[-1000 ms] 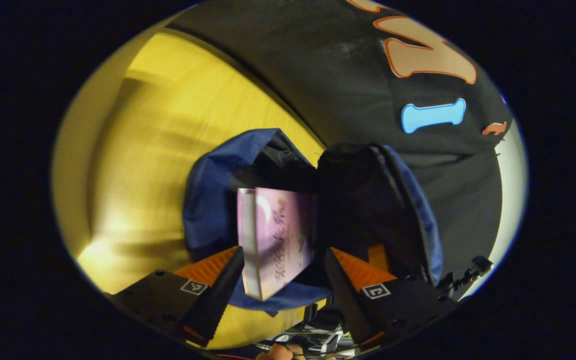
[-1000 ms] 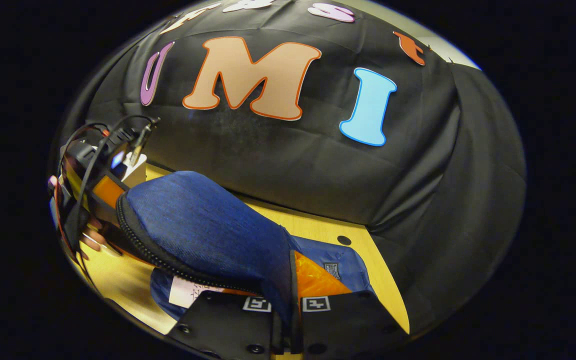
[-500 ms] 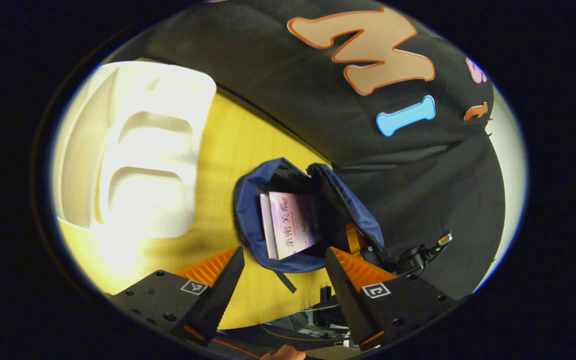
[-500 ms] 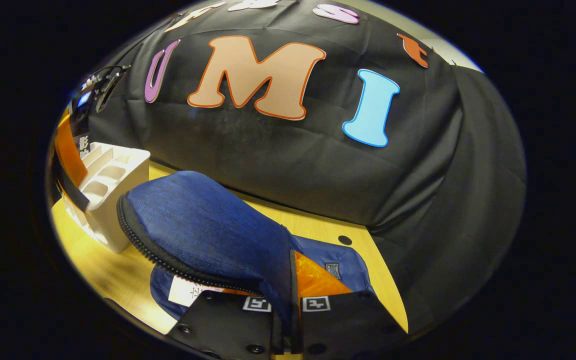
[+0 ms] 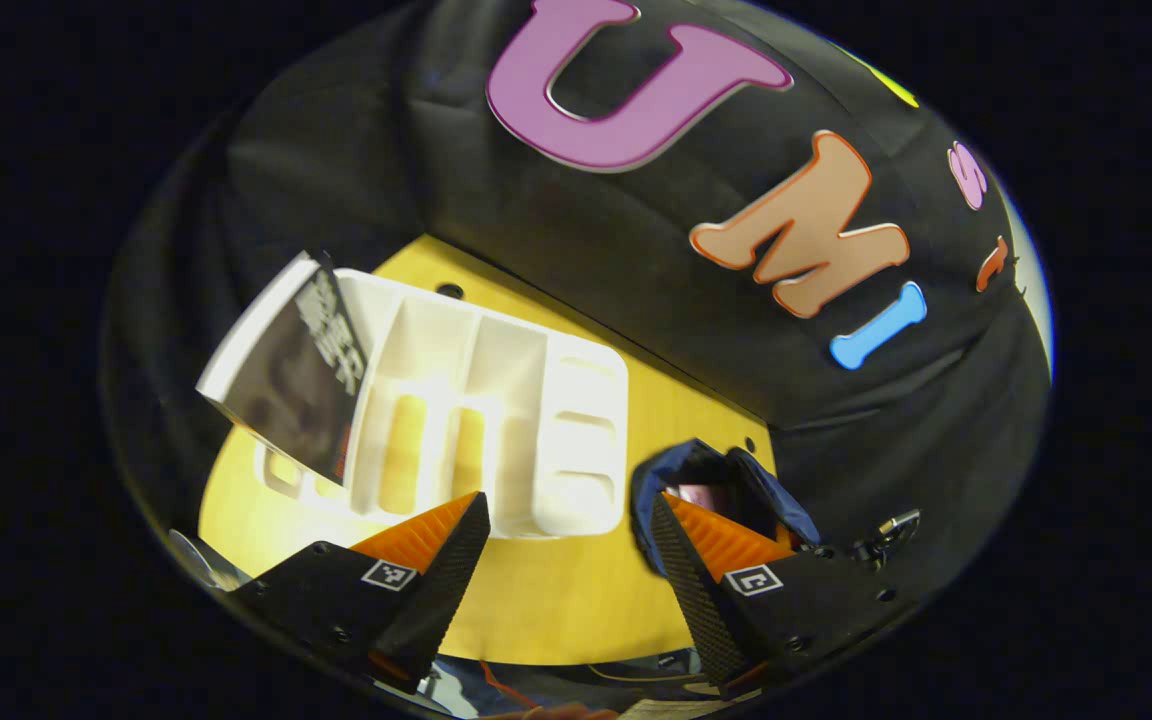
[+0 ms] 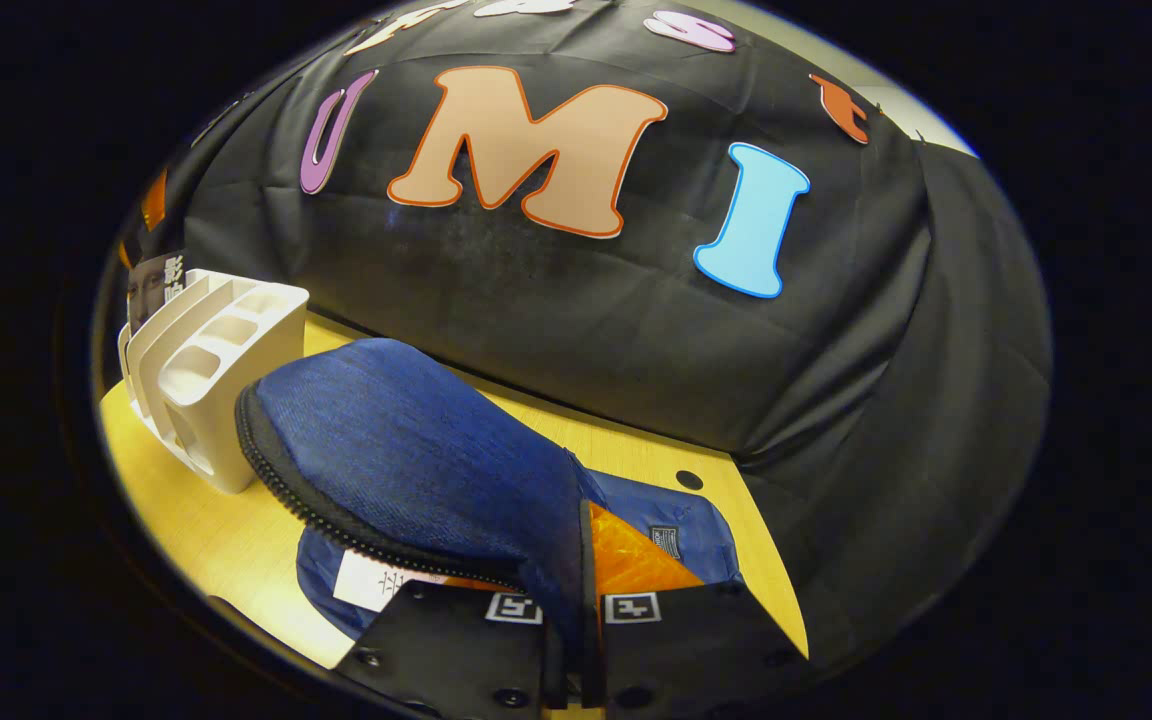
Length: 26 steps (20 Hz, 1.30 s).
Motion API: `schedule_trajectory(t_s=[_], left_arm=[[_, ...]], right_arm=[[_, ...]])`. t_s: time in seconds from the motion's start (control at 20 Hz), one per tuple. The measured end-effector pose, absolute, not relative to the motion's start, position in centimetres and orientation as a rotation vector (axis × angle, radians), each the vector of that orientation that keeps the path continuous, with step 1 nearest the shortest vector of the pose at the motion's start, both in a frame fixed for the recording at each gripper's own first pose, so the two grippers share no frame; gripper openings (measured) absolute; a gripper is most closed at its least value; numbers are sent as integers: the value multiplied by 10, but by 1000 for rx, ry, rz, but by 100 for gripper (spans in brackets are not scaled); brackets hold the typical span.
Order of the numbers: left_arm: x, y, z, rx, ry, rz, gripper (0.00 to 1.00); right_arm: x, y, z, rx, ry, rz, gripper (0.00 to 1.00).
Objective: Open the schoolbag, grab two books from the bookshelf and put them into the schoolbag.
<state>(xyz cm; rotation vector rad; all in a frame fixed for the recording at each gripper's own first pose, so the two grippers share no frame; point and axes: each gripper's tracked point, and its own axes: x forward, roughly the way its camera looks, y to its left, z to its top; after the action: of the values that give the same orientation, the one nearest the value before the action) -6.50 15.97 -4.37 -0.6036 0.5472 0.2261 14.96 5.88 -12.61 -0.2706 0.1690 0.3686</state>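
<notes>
Blue woven schoolbag flap (image 6: 416, 450), zipper-edged

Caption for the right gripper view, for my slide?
Right hand-held gripper pinches the blue schoolbag flap open; white bookshelf with one book stands beyond.

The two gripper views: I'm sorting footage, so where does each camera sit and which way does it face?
Left gripper view: rides the left tongs, open above the table, facing the white bookshelf and dark book.
Right gripper view: rides the right tongs, shut on the schoolbag flap, facing the booth wall.
Shared: bookshelf, dark book, blue schoolbag, table.
</notes>
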Motion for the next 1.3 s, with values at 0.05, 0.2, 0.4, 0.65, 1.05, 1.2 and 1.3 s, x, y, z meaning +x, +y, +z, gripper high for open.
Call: schedule_trajectory(t_s=[0.05, 0.2, 0.4, 0.65, 1.05, 1.2, 1.3], left_arm=[[-69, 179, -37, -594, 541, 257, 95], [-85, 236, -34, -589, 573, 357, 95], [-96, 297, -52, -525, 639, 423, 95], [-90, 343, -86, -488, 725, 486, 95], [-63, 338, -121, -553, 822, 433, 94], [-55, 334, -130, -542, 873, 406, 88], [-50, 331, -141, -529, 930, 404, 83]], right_arm=[[150, 59, -128, -266, 173, 368, 7], [151, 59, -127, -256, 178, 363, 7], [150, 57, -127, -241, 190, 358, 7], [150, 59, -127, -260, 199, 356, 7], [152, 62, -129, -277, 215, 350, 7], [153, 63, -130, -283, 217, 351, 7], [154, 62, -130, -283, 219, 350, 7]])
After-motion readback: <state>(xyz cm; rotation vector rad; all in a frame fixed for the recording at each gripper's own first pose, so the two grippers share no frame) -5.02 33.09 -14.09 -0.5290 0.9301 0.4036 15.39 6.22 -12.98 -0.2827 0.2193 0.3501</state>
